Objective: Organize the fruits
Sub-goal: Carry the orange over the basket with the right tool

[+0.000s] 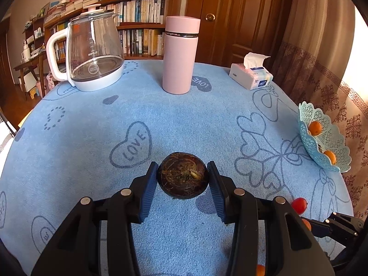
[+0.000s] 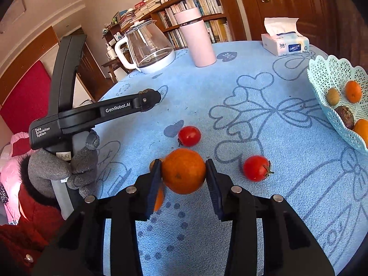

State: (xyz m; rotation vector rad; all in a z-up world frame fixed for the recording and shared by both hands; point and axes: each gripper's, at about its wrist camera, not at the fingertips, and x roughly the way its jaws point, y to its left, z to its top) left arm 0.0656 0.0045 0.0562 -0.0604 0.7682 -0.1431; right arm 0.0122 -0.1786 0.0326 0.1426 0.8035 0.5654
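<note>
Blue cloth open; basket seemingly at edge.

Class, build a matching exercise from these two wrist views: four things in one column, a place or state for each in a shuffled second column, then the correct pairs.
Things
1. dark brown fruit
2. orange
3. tissue pack
4. pink flask

Places or states
A. standing upright beside the glass kettle
B. between the left tongs
C. at the table's far edge, near the door
D. between the right tongs

Pairs: 1-B, 2-D, 3-C, 4-A
</note>
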